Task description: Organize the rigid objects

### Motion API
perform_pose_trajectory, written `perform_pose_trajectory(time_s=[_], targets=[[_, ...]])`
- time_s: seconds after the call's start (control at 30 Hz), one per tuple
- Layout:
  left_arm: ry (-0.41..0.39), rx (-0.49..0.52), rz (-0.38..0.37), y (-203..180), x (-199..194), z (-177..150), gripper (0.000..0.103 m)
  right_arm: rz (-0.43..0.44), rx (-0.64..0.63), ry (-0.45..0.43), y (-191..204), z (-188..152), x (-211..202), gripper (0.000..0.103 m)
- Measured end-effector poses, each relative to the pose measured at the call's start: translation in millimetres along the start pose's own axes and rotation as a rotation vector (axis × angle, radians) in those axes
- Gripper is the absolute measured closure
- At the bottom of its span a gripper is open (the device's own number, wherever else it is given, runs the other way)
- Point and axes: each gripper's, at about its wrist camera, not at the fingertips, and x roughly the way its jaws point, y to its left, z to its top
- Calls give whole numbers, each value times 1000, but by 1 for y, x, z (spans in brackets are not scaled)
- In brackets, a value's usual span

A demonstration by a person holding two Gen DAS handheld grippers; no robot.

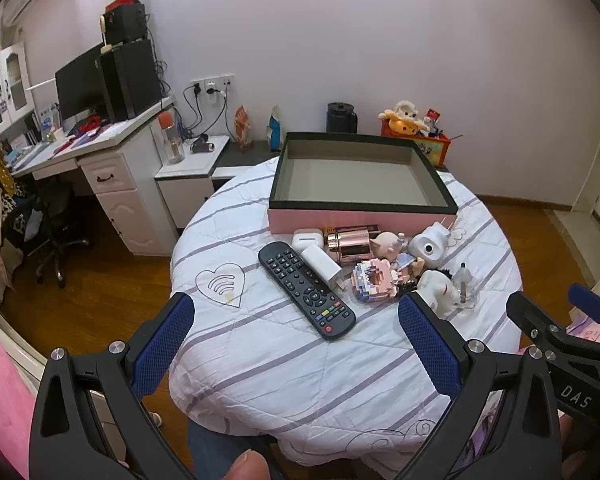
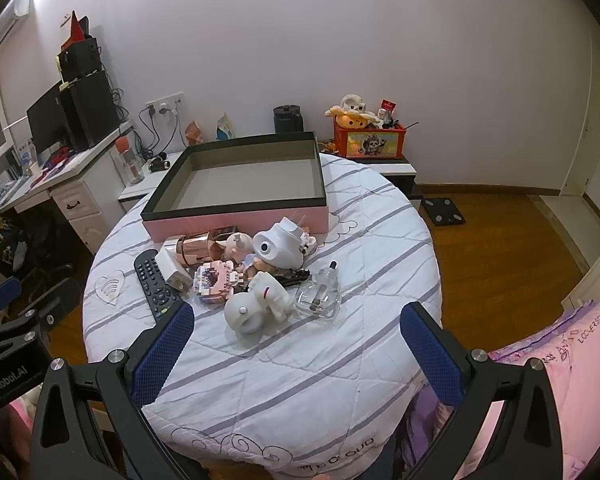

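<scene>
Rigid objects lie in a tight cluster on the round table covered by a white quilted cloth with lavender stripes (image 1: 300,364), just in front of the shallow rectangular cardboard box with pink outer walls, a black rim and a grey lining (image 1: 360,216) that stands toward the table's far edge. The long black plastic remote control with rows of small buttons (image 1: 306,289) lies at an angle at the cluster's left end. Beside it rest a boxy white plastic charger plug (image 1: 321,265), a smooth rounded white earbud case (image 1: 308,237) and a shiny rose-gold metallic cylinder (image 1: 348,245). A knobbly pink and white brick-built model (image 2: 214,280) sits in the middle. Toward the right are a glossy white rounded camera-like gadget with one dark lens (image 2: 278,249), a matte white figurine lying on its side (image 2: 260,300) and a clear glass bottle with a thin stem (image 2: 318,294).

Small pastel dolls are wedged between these pieces and are hard to make out. In the right wrist view the earbud case is hidden, and the remote's near end is cut off behind a blue pad.

The left gripper (image 1: 296,344) has its black jaws with blue textured pads spread wide; the remote's near end lies between them, not touched. The right gripper (image 2: 298,344) is likewise spread wide and holds nothing, with the white figurine and glass bottle just beyond its fingertips.
</scene>
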Motion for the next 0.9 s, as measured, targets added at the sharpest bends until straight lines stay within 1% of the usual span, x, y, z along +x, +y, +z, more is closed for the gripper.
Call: perform_pose_trajectory(time_s=[0.3, 0.47, 0.6, 0.9], targets=[[12, -7, 0, 5, 12, -1, 0, -8, -1, 17, 2, 1, 11, 0], [22, -16, -14, 6, 21, 0, 0, -20, -3, 29, 2, 1, 15, 0], [28, -7, -16, 4, 26, 1, 0, -28, 7, 35, 0, 2, 19, 0], [46, -18, -17, 9, 37, 0, 0, -24, 0, 55, 4, 2, 30, 0]])
